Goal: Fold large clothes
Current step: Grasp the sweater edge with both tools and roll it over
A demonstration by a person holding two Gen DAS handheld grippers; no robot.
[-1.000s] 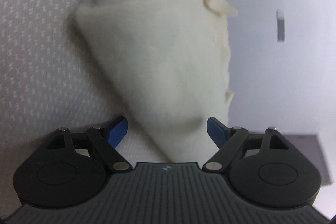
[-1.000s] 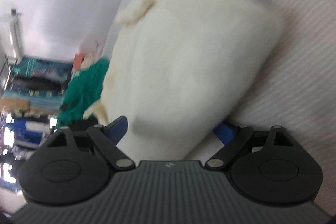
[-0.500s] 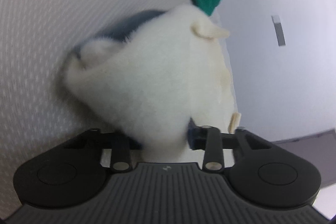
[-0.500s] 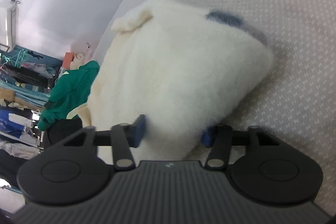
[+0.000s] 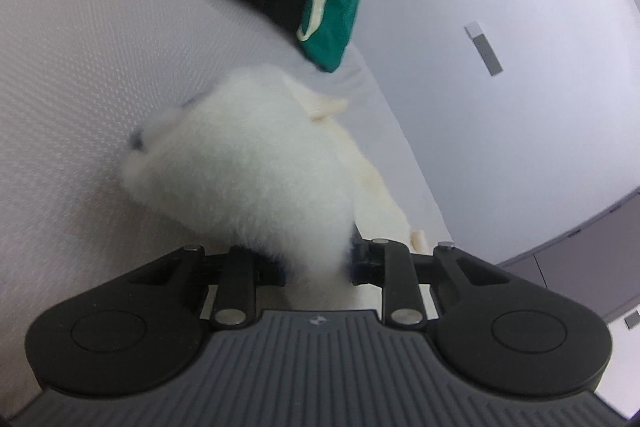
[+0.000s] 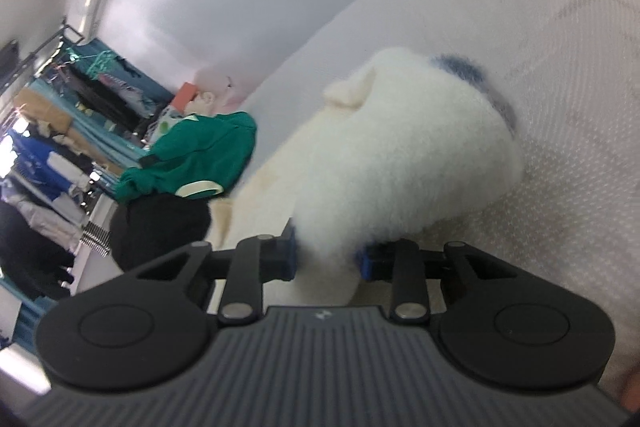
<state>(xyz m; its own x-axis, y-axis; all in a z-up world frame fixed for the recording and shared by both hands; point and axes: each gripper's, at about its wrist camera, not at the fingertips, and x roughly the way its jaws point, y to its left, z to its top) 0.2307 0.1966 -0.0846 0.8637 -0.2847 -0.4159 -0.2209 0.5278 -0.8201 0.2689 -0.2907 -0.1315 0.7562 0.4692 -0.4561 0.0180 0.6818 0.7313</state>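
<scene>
Where both claws stood spread a second ago, the left claw [image 5: 318, 263] and right claw [image 6: 326, 255] have just closed, each pinching the near edge of the white fleece garment [image 6: 400, 163] on the bed [image 6: 560, 107]; a fold can begin.

The right gripper [image 6: 326, 259], whose jaws have just been closing, pinches a bunched end of the fluffy white garment [image 6: 404, 163] between its blue fingers [image 6: 289, 253] above the pale textured surface [image 6: 560, 75], with a green garment [image 6: 200, 155] lying further off.
</scene>
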